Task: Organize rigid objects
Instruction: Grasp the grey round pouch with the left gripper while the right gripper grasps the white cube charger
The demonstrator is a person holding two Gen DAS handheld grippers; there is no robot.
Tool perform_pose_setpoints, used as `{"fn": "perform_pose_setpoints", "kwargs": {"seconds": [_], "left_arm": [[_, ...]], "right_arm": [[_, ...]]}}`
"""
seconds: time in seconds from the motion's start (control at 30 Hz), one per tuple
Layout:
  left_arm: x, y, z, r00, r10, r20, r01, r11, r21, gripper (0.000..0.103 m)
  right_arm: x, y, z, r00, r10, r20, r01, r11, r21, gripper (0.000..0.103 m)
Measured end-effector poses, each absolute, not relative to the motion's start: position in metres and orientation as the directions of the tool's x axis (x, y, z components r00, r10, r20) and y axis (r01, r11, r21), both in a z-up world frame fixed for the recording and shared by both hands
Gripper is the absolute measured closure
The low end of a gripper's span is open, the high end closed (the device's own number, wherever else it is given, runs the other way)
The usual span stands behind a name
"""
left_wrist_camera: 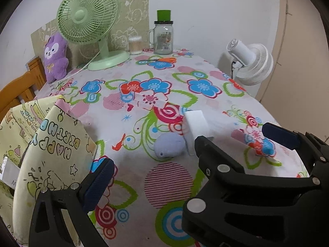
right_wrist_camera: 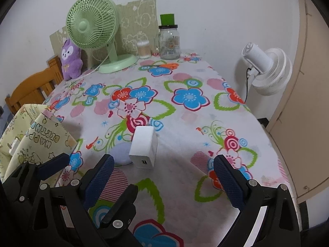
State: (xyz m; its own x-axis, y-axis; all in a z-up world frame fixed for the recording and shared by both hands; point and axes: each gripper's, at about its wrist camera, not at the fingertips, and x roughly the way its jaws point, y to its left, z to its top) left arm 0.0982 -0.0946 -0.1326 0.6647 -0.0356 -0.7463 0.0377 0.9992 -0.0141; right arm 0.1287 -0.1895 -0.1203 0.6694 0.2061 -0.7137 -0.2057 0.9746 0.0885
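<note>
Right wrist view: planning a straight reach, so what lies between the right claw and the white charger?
Only bare flowered tablecloth lies between the open right claw and the white charger. The lavender oval object sits left of that path.

Two grippers are seen, both held low and side by side, pointing forward. The right gripper point(right_wrist_camera: 163, 177) is opened wide; nothing is held between its blue padded fingers point(right_wrist_camera: 228, 182). The left gripper point(right_wrist_camera: 87, 161) is kept just beside it on the left, its jaws also spread apart and empty.
</note>
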Motion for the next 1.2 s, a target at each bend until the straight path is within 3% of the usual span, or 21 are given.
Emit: {"fn": "perform_pose_setpoints", "kwargs": {"seconds": [0.2, 0.5, 0.7, 0.93, 1.2], "left_arm": [[0.111, -0.089, -0.143, 0.644, -0.021, -0.765, 0.007, 1.000, -0.022, 0.000], [0.123, -0.086, -0.154, 0.621, -0.004, -0.784, -0.005, 1.000, -0.009, 0.001], [0.130, -0.085, -0.160, 0.607, -0.002, -0.795, -0.012, 1.000, -0.012, 0.003], [0.137, -0.086, -0.161, 0.599, 0.001, -0.800, -0.021, 1.000, -0.014, 0.003], [0.143, -0.095, -0.162, 0.602, 0.025, -0.798, -0.018, 1.000, 0.018, 0.005]], "right_arm": [[0.142, -0.184, -0.129, 0.659, 0.198, -0.726, -0.206, 0.975, 0.079, 0.006], [0.159, -0.179, -0.143, 0.633, 0.196, -0.749, -0.205, 0.975, 0.082, 0.019], [0.167, -0.178, -0.150, 0.617, 0.215, -0.757, -0.217, 0.971, 0.099, 0.040], [0.173, -0.181, -0.153, 0.585, 0.283, -0.760, -0.242, 0.955, 0.170, 0.071], [0.175, -0.191, -0.153, 0.611, 0.234, -0.757, -0.196, 0.970, 0.142, 0.072]]}}
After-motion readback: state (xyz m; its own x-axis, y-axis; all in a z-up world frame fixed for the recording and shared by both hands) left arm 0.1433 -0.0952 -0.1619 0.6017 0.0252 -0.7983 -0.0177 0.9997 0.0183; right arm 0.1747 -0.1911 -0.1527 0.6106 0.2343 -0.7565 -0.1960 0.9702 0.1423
